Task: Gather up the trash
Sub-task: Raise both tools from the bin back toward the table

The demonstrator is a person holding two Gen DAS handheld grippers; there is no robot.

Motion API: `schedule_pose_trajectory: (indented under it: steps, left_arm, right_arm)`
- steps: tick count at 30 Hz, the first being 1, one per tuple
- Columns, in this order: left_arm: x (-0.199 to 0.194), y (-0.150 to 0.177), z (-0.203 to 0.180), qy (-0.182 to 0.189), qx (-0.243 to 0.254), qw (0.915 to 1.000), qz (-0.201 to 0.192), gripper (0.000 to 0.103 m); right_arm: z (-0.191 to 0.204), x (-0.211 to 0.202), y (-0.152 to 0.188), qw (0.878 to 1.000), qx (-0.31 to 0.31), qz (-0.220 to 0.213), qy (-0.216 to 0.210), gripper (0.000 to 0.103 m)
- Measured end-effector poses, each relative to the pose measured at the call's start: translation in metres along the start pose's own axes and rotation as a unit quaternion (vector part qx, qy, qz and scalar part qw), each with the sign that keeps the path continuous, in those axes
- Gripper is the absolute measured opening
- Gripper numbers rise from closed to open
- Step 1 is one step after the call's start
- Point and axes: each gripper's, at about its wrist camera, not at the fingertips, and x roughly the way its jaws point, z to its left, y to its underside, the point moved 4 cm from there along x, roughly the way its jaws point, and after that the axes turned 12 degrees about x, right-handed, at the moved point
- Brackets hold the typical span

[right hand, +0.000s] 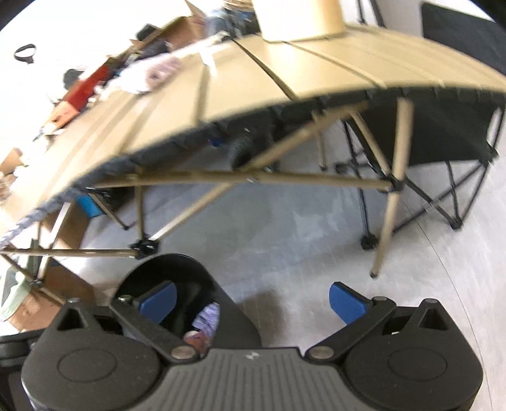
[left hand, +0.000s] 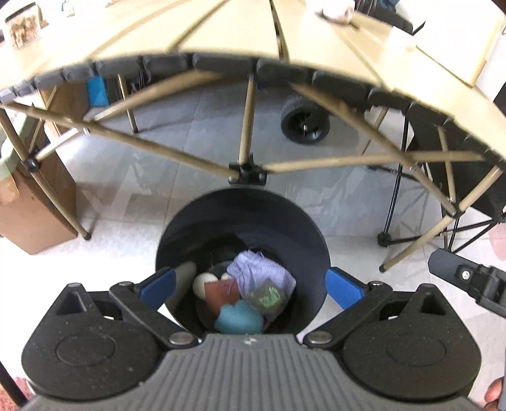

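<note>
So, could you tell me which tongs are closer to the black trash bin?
Left. The left tongs hang open directly over the black trash bin, its mouth between the fingers. The right tongs are open beside it, over the floor.

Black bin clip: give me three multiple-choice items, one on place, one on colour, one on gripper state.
1. Where does the black bin stand?
A. on the tan table
B. on the floor by the tan table
C. on a chair

2. What colour is the crumpled cloth in the bin?
A. lavender
B. red
C. black

3. How is the left gripper?
A. shut on cloth
B. shut, empty
C. open, empty

Answers: B, it sits on floor tiles below the tabletop; A, pale purple folds; C, blue pads spread wide, nothing between.
</note>
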Motion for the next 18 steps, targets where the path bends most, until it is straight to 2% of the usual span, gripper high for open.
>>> schedule_pose_trajectory:
  steps: [5,10,18]
  left_arm:
    - [-0.025,-0.004,0.005,-0.010,0.001,0.9986,-0.053,0.103]
    - [-0.057,-0.005,0.008,-0.014,0.001,0.9923,-0.123,0.103]
    - [-0.085,-0.026,0.012,-0.011,-0.010,0.9861,-0.166,0.103]
  right_arm:
    - [0.019,-0.025,-0.006,0.997,-0.040,-0.036,-0.059,0.103]
    - [0.034,-0.056,-0.018,0.987,-0.061,-0.095,-0.115,0.103]
    - [0.052,-0.080,-0.053,0.970,-0.066,-0.193,-0.129,0.103]
